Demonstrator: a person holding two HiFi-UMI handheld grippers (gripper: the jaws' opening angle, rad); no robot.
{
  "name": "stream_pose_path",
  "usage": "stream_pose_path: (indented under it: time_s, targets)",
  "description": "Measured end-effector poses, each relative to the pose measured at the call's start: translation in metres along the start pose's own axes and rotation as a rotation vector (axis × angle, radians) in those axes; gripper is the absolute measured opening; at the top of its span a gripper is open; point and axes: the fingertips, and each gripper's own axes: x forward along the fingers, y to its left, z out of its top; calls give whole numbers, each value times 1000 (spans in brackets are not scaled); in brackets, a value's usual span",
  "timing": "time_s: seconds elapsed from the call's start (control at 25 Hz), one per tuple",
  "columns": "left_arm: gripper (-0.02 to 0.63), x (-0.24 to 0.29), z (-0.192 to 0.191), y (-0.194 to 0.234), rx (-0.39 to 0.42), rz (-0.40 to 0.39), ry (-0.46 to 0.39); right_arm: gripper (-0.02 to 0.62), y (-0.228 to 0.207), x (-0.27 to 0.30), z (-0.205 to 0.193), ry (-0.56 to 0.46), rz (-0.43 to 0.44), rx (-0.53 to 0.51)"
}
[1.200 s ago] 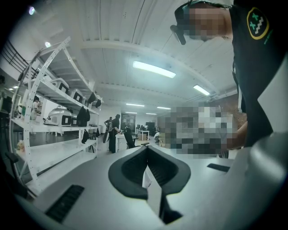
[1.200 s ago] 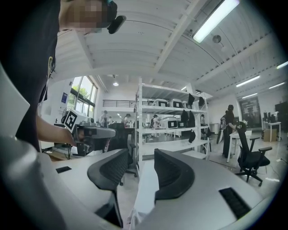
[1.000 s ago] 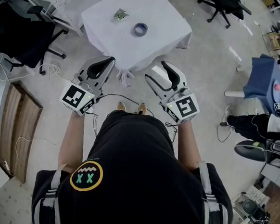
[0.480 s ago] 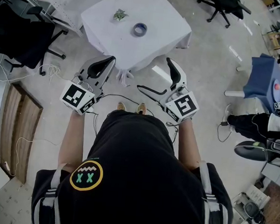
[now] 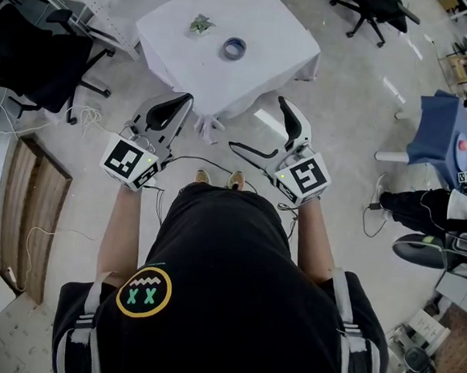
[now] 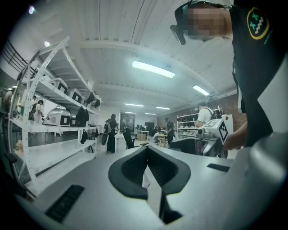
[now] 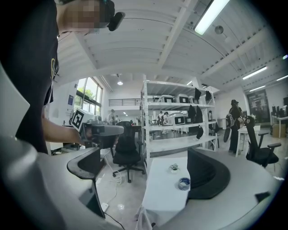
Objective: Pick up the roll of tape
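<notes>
The roll of blue tape point(image 5: 234, 48) lies flat on a small table with a white cloth point(image 5: 267, 19), ahead of both grippers on the far side of a strip of floor. My right gripper point(image 5: 258, 125) is held level short of the table, jaws wide open and empty. In the right gripper view the tape point(image 7: 183, 183) shows between the spread jaws of that gripper point(image 7: 144, 170), far off on the table point(image 7: 162, 193). My left gripper point(image 5: 178, 99) is shut with nothing in it; its pads point(image 6: 146, 157) meet in the left gripper view.
A small green crumpled thing point(image 5: 201, 25) lies on the table left of the tape. Black office chairs point(image 5: 50, 63) stand at the left and far back. A blue machine point(image 5: 443, 126) is on the right. Cables point(image 5: 179, 165) trail on the floor by the person's feet.
The right gripper's jaws have swung from half open to wide open. Both hands stay where they were, and the left gripper is unchanged.
</notes>
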Motion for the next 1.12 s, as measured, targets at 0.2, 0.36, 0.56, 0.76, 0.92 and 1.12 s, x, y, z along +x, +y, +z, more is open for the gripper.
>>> stream_pose_path:
  time_s: [0.2, 0.36, 0.56, 0.76, 0.92, 1.12]
  targets:
    - [17, 0, -2, -4, 2, 5, 5, 598, 0, -4, -1, 3, 7, -8]
    - [17, 2, 0, -12, 7, 9, 6, 598, -1, -12, -4, 3, 12, 2]
    - [17, 7, 3, -25, 22, 11, 15, 598, -1, -22, 0, -11, 34, -26]
    - [17, 14, 1, -41, 30, 27, 26, 598, -6, -38, -8, -16, 51, -17]
    - [17, 19, 1, -56, 36, 53, 35, 598, -9, -54, -10, -26, 76, -10]
    - [17, 17, 2, -68, 43, 73, 51, 598, -13, -63, -11, -33, 95, -19]
